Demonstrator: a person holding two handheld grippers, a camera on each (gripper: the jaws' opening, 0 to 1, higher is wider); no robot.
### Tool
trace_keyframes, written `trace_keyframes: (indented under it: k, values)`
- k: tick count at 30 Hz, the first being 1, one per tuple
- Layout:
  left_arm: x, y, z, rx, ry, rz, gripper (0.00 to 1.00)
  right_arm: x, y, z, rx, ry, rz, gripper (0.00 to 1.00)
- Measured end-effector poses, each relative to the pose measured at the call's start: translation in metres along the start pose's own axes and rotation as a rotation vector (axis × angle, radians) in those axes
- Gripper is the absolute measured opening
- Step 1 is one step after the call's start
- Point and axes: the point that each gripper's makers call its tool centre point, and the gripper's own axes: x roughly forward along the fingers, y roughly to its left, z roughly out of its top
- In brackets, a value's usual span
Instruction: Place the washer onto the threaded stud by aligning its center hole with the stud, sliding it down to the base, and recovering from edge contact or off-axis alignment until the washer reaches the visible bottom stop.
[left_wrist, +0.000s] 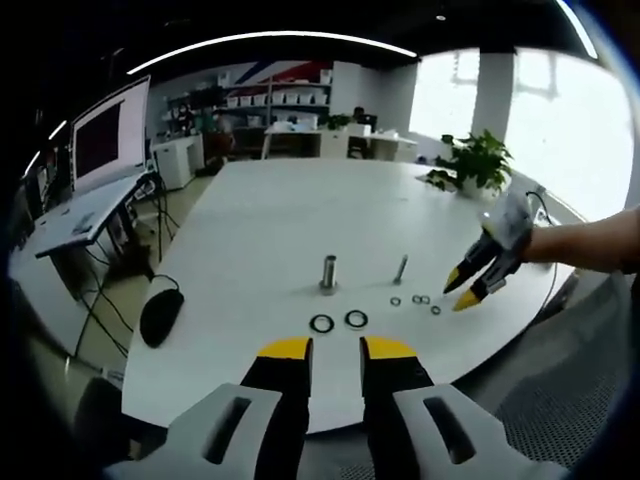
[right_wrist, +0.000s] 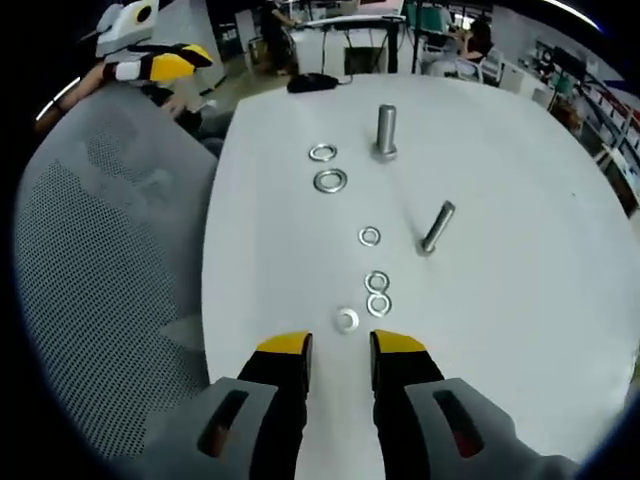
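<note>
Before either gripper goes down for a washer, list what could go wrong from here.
1. Two small silver washers lie touching in front of the open right gripper, with a third just beside, so the jaws may catch or scatter more than one.
2. The thin threaded stud appears to lean over, so a washer could hang on its edge.
3. The washers lie flat on the smooth white table and may slide away.

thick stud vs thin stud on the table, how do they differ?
Thickness: the thick stud is clearly wider than the thin stud.
Position: in the right gripper view, the thick stud stands beside the two large washers, the thin stud nearer the small washers.
Distance: the thin stud is closer to the right tool.
Shared: both are grey metal, bare of washers, standing on the white table.
</note>
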Motion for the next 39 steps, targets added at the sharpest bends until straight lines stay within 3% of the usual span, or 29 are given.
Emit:
trace_keyframes:
  k: [17,39]
  values:
    - [0.000,0.000,-0.004,0.003,0.024,0.002,0.16,0.022,0.002,-0.002,-0.075,0.041,0.001,0.24]
    - [0.001,0.001,-0.004,0.004,0.025,0.002,0.16,0.022,-0.005,0.001,-0.113,0.031,-0.034,0.13]
